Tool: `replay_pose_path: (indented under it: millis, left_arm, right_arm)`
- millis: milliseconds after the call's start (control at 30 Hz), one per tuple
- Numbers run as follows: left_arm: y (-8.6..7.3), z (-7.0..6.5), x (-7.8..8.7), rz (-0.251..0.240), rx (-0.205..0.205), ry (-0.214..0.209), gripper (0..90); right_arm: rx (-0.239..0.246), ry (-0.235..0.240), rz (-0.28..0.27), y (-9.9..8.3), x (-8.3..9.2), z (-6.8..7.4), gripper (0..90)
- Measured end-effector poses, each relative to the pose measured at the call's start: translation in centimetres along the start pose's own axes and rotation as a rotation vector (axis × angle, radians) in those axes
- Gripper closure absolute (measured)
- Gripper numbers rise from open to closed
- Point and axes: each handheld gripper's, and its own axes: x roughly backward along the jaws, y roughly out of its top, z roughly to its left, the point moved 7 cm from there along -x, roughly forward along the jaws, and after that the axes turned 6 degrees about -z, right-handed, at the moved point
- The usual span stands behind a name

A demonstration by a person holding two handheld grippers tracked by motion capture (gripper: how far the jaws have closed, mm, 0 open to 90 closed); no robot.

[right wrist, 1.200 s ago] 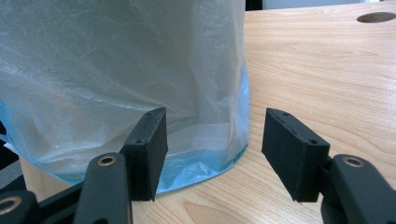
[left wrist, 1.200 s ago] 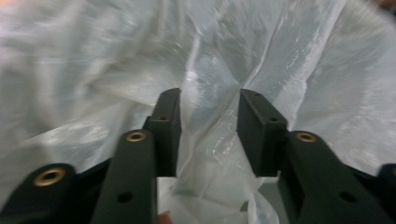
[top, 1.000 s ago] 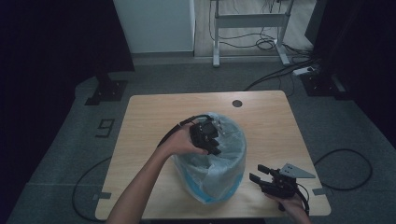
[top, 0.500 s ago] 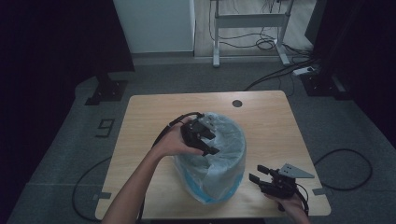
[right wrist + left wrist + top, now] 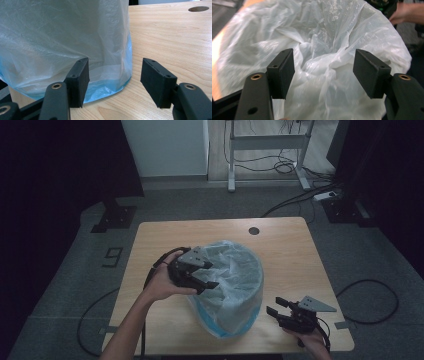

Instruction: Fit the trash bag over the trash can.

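White liner bag (image 5: 235,275) hides the blue bin's (image 5: 212,320) inside.

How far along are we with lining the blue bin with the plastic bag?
Mostly done, it seems: the white bag is draped over the blue bin and hangs down its side nearly to the table. In hand: the left gripper, jaws just opened, hovers over the crumpled liner with nothing gripped. The right gripper waits open beside the base. Left: perhaps smoothing the liner inside.

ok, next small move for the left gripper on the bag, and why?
Probably ease the left gripper, jaws just opened and holding nothing, forward to pinch the loose fold of the white translucent plastic bag sagging inside the blue bin; the liner looks unseated.
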Motion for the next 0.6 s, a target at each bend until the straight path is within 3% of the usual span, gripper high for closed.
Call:
replay_pose_path:
  millis: [233,367,600]
  left_arm:
    - [-1.9,-0.6,3.0,-0.149,0.073,0.059,32.0]
    - [-3.7,-1.0,4.6,-0.187,0.095,0.087,31.8]
    - [-8.5,-0.9,6.9,-0.243,0.180,0.133,31.5]
  right_arm:
    - [-0.002,-0.008,-0.003,0.0,0.1,-0.1,38.9]
    - [0.001,-0.011,0.002,-0.2,0.2,0.0,38.7]
    - [-0.001,-0.020,0.001,-0.3,0.5,-0.2,38.6]
